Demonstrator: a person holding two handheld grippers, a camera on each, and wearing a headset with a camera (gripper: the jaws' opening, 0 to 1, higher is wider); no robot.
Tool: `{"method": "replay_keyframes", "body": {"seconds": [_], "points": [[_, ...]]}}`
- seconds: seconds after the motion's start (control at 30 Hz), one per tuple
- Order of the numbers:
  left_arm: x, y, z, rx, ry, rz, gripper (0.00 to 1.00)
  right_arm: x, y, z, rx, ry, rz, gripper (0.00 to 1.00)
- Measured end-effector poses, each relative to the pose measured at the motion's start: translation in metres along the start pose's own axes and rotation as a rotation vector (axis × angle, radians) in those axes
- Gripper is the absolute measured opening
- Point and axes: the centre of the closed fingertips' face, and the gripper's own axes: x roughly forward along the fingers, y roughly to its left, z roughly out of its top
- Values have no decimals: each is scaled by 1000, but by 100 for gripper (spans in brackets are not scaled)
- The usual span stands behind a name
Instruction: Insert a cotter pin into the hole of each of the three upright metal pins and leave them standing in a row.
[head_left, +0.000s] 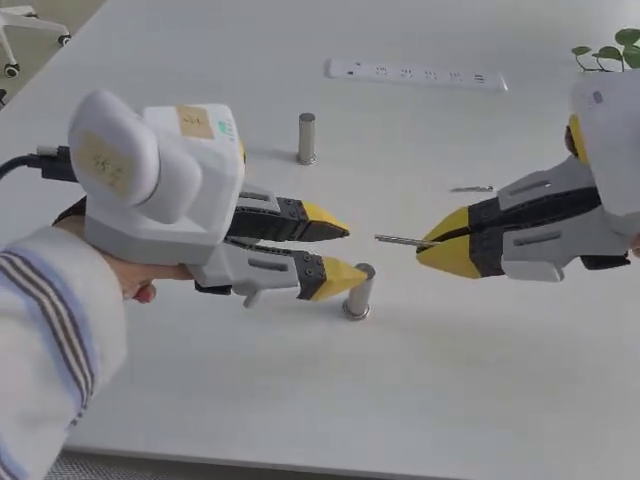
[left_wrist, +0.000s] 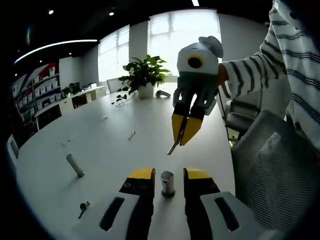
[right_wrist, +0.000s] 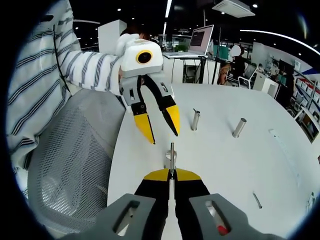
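Your left hand-held gripper (head_left: 352, 252) has its jaws apart either side of an upright metal pin (head_left: 358, 298) on the bench (head_left: 300, 390); your right hand-held gripper (head_left: 426, 248) is clamped on a cotter pin (head_left: 400, 240), near it

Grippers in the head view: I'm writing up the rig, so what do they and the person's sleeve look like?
Both the left gripper and the right gripper have pale grey-white plastic bodies, black jaws and pointed yellow tips. The left one carries tan stickers and a black cable at its rear. The sleeve is white with dark stripes.
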Motion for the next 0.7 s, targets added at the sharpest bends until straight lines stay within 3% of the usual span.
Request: {"method": "replay_keyframes", "body": {"seconds": [0.13,0.37,0.7], "points": [[7,-2,-4,1,19,-17,20,3,2,-14,-10,48,-5,0],[18,0,-15,7,65,-32,19,10,-3,-33,3,77,-13,0],[24,3,-25,46,119,-55,16,17,-4,-38,2,83,-11,0]]}}
